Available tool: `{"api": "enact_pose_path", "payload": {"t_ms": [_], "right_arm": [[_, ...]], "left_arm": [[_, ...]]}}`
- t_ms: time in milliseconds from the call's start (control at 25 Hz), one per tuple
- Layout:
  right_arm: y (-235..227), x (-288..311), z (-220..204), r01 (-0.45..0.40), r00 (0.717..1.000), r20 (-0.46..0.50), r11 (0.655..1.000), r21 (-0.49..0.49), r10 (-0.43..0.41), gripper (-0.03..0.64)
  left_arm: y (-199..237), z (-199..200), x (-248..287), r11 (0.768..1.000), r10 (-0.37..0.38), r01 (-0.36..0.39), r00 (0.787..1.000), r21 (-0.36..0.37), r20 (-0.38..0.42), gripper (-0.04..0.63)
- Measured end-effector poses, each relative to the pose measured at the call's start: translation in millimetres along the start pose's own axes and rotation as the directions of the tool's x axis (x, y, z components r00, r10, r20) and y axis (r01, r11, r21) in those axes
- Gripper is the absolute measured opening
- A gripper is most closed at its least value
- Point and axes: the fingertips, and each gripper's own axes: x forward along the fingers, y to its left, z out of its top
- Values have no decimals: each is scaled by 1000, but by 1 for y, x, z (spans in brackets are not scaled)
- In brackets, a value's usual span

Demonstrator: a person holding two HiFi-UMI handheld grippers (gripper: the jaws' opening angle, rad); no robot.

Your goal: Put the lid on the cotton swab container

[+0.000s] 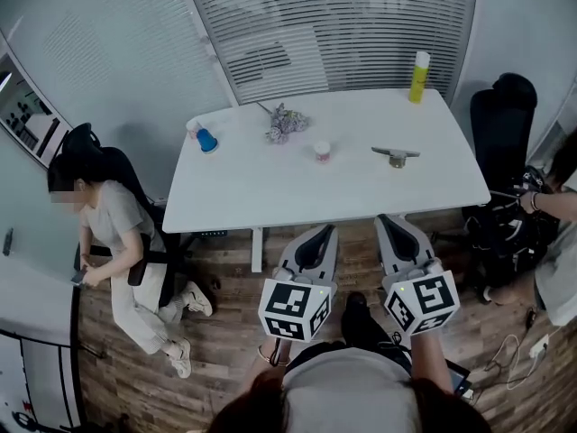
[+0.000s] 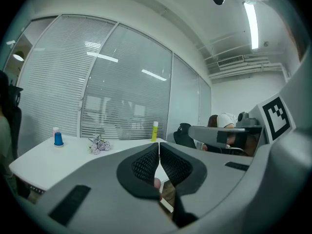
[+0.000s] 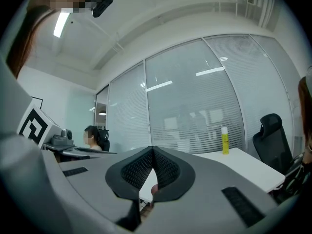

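Both grippers hang closest, low in front of the holder's body and short of the tabletop's (image 1: 270,192) near edge, side by side with their jaws pointing toward it. The left gripper (image 1: 315,231) has its jaws pressed together at the tips, with nothing between them. The right gripper (image 1: 393,218) is the same, jaws closed and empty. Each marker cube (image 1: 295,309) faces up toward the head view, and the hands beneath are hidden.

The cotton swab container (image 1: 322,152), small and round, stands upright near the middle of the white tabletop, well apart from both grippers. To its right lies a flat grey piece over a small round base (image 1: 396,157); whether that is the lid cannot be told. Left of the container and farther back sits a bunch of pale purple flowers (image 1: 287,123), and beyond it a small blue bottle (image 1: 206,139). A yellow bottle (image 1: 419,77) stands at the far right corner.

A seated person (image 1: 113,228) is at the left of the table, and a black chair (image 1: 505,120) at the right.
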Motion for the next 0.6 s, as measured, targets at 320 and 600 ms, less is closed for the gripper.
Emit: {"api": "enact_pose_path", "payload": {"t_ms": [320, 600], "right_arm": [[-36, 41, 4, -21, 1000, -9, 1000, 1, 21, 23], [-64, 75, 10, -66, 998, -16, 998, -8, 66, 23]], "left_arm": [[20, 5, 50, 1000, 22, -22, 1000, -16, -14, 25], [38, 8, 88, 997, 65, -65, 998, -32, -14, 25]]}}
